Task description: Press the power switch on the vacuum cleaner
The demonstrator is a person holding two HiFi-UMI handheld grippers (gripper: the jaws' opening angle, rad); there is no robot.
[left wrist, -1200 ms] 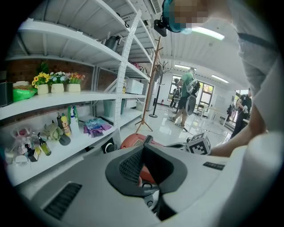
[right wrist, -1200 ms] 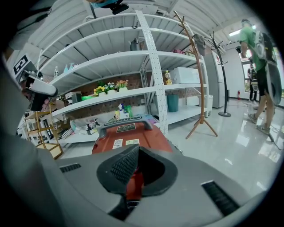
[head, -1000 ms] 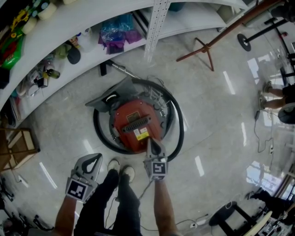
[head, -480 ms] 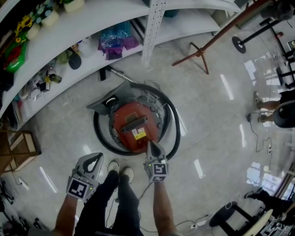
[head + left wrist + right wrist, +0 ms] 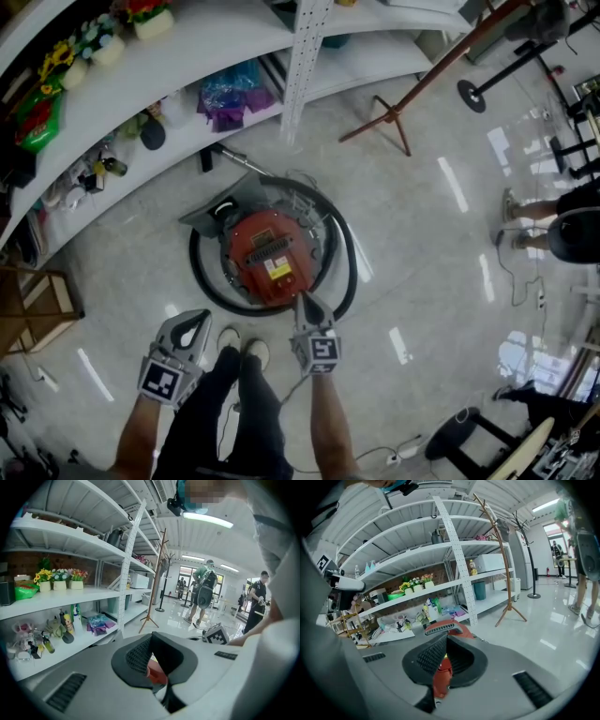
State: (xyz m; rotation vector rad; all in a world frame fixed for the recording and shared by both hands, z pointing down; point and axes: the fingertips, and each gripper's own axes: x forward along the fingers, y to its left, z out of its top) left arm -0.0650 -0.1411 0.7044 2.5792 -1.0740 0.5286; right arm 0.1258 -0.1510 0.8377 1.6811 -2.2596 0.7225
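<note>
A round red vacuum cleaner (image 5: 267, 246) sits on the floor below the shelves, ringed by its black hose (image 5: 345, 246). It has a black grille and a yellow label on top; I cannot make out the switch. My right gripper (image 5: 303, 300) is shut, its tip over the vacuum's near edge. In the right gripper view, the red body and handle (image 5: 451, 626) show just beyond the shut right gripper (image 5: 446, 639). My left gripper (image 5: 200, 320) hangs shut and empty to the lower left, apart from the vacuum. In the left gripper view, the left gripper (image 5: 152, 641) frames a patch of red (image 5: 157, 674).
White shelves (image 5: 187, 70) with bottles, flowers and bags curve behind the vacuum. A wooden coat stand (image 5: 398, 108) leans at the back right. The person's shoes (image 5: 246, 349) stand between the grippers. Other people (image 5: 562, 225) stand at the right. A wooden chair (image 5: 28, 309) is at the left.
The right gripper's tip has drawn back a little, from the red top near the label to the vacuum's near edge. The left gripper has held its place. The view drifted slightly.
</note>
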